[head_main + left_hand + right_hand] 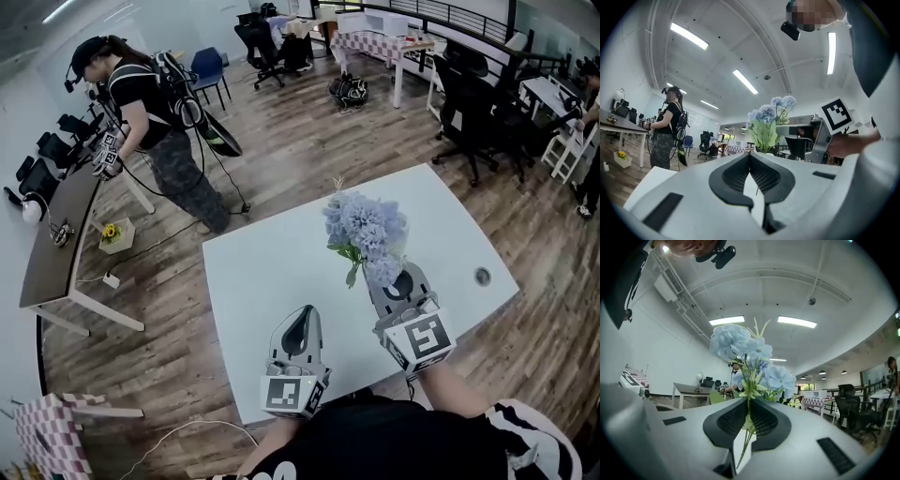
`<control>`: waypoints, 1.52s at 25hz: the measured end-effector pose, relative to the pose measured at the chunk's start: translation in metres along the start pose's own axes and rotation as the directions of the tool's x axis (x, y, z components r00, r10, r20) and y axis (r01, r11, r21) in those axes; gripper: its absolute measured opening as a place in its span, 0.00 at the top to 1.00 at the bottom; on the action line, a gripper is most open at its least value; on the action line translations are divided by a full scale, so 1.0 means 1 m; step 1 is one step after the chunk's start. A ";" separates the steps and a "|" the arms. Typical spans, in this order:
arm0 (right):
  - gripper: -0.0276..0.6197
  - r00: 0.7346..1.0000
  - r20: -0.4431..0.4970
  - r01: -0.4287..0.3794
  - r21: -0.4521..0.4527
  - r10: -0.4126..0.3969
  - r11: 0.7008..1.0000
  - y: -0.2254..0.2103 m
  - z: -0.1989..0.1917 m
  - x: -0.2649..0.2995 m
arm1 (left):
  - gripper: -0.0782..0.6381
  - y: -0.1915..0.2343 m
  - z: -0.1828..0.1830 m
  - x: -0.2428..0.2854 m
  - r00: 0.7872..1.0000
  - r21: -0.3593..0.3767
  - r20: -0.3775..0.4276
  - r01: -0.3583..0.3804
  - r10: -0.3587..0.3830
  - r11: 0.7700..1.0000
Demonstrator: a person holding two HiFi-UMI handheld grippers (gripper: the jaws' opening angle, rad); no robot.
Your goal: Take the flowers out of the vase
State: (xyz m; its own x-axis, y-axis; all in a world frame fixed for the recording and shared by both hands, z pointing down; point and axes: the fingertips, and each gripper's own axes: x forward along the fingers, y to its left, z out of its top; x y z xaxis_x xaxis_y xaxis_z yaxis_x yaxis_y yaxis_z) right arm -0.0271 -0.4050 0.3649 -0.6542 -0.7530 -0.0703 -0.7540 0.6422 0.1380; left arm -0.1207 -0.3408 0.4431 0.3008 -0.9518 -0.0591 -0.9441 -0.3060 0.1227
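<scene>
**Blue flowers clamped in the right gripper over the white table**

Right gripper view: the right gripper (749, 400) has its jaws closed on the thin green stems of the flowers (750, 352). The stems pass down between the dark ribbed pads (765, 418) and show below them. The pale blue blooms and green leaves rise just beyond the jaw tips.

Left gripper view: the left gripper (750, 155) has its jaws brought together at the tips, with nothing between them. The bouquet and the right gripper's marker cube (836, 112) show beyond it, to the right.

Head view: both grippers are held side by side, close to the person's body, over the near part of the white table (267, 272). The flowers sit at the front of the right gripper, above the table's middle, and are clear of its surface. The left gripper is apart from them, on the left. A small round grommet (482, 276) lies in the tabletop near its right edge.

Surroundings: the table stands on a wooden floor (309, 141). To the left, another person (155, 122) stands beside a dark desk (56, 244). A small box holding a yellow flower (114, 234) rests on the floor by that desk. Black office chairs (478, 103) stand at the far right.
</scene>
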 end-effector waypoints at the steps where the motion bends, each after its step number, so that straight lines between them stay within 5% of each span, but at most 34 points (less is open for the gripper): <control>1: 0.91 1.000 -0.018 -0.004 0.009 0.004 1.000 0.001 -0.007 -0.001 | 0.88 -0.001 -0.001 -0.001 1.000 -0.001 0.000 0.001 -0.001 1.000; 15: 0.91 0.970 -0.236 -0.044 0.103 0.068 0.994 0.012 -0.083 -0.010 | 0.88 -0.015 0.000 -0.007 1.000 -0.018 -0.004 0.024 -0.024 1.000; 38: 0.91 0.928 -0.369 0.007 0.136 0.044 0.991 0.021 -0.180 0.003 | 0.88 -0.001 -0.010 -0.015 0.999 0.025 -0.039 -0.009 0.010 1.000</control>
State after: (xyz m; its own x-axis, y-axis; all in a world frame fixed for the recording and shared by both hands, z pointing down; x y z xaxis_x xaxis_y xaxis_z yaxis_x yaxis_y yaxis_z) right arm -0.0346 -0.4192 0.5452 -0.6190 -0.7235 0.3055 -0.7595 0.6505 0.0019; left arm -0.1234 -0.3261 0.4536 0.2961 -0.9550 -0.0188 -0.9499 -0.2964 0.0987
